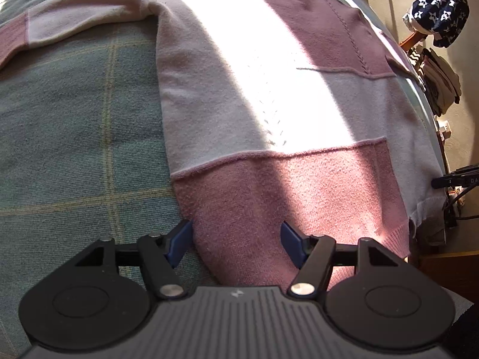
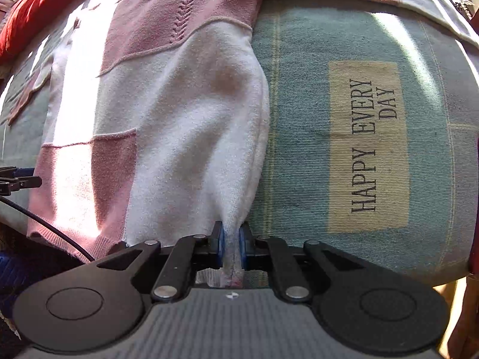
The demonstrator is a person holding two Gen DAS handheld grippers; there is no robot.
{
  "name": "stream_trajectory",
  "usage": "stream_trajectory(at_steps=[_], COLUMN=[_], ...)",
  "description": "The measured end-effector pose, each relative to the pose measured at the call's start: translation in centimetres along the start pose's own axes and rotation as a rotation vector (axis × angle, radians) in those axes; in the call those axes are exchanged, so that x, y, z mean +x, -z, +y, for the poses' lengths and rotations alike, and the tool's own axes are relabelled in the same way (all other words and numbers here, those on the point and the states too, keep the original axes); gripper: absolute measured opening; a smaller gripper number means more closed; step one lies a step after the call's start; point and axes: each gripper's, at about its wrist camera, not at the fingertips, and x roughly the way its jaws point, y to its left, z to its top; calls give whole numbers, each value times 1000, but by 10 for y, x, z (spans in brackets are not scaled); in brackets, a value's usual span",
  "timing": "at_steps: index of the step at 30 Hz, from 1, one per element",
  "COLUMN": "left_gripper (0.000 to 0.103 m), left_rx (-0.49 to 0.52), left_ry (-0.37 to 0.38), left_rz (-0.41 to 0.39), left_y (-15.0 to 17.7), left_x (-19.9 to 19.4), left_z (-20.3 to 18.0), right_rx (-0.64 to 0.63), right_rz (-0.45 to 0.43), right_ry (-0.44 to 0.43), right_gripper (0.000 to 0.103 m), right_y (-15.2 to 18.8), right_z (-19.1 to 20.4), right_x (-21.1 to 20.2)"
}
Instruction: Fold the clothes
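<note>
The pink & white sweater (image 1: pixel 269 95) is lying spread out on the bed (image 1: pixel 74 134), which is wearing a green-blue check cover w/ a "HAPPY EVERY DAY" patch (image 2: pixel 366 146). The sweater isn't folded yet: its body is lying flat, one sleeve (image 1: pixel 74 21) is sticking out sideways near the far edge of the bed, & the bottom hem is sitting by the near edge.

The right claw (image 2: pixel 231 243) is pressed together & pinching a bit of the white knit at the sweater's bottom corner, w/ the cloth bunching up into a ridge from the pinch. The left claw (image 1: pixel 236 240) is spread wide & pointing down at the pink hem; the pink cloth is lying between its blue pads (image 1: pixel 179 243), but they aren't squeezing it.

So the job is prob. just starting: one corner is being held, the other isn't. Still to do: the left claw closing on its corner, then the folds themselves, sleeves incl. More clothes are waiting too, like a red one (image 2: pixel 45 6) at the far side of the bed.
</note>
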Motion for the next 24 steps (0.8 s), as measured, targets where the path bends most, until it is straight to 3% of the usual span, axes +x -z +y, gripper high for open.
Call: stream_trajectory(at_steps=[1, 3, 4, 6, 8, 13, 18, 24], left_gripper=[65, 65, 65, 66, 68, 69, 72, 72], left_rx=[4, 3, -1, -10, -29, -62, -91, -101], left_ry=[-3, -4, -1, -1, 1, 2, -7, -20], left_rz=[3, -4, -16, -63, -113, -223, -289, -296], left_y=[0, -1, -3, -11, -25, -72, -107, -115], left_x=[1, -3, -6, -16, -22, -19, -4, 14], left_z=[0, 0, 0, 3, 8, 24, 40, 43], right_rx=[-10, 10, 0, -20, 12, 81, 188, 220], right_rz=[24, 93, 86, 14, -73, -256, -295, -295], right_ry=[29, 6, 4, -23, -68, -180, -277, -343], right_gripper=[13, 18, 17, 20, 29, 33, 35, 36], right_y=[0, -4, -7, -16, -36, -102, -159, -174], right_z=[-6, -17, -18, -18, -21, -50, -82, -79], right_x=[-2, 2, 0, -15, -26, -24, 10, 35])
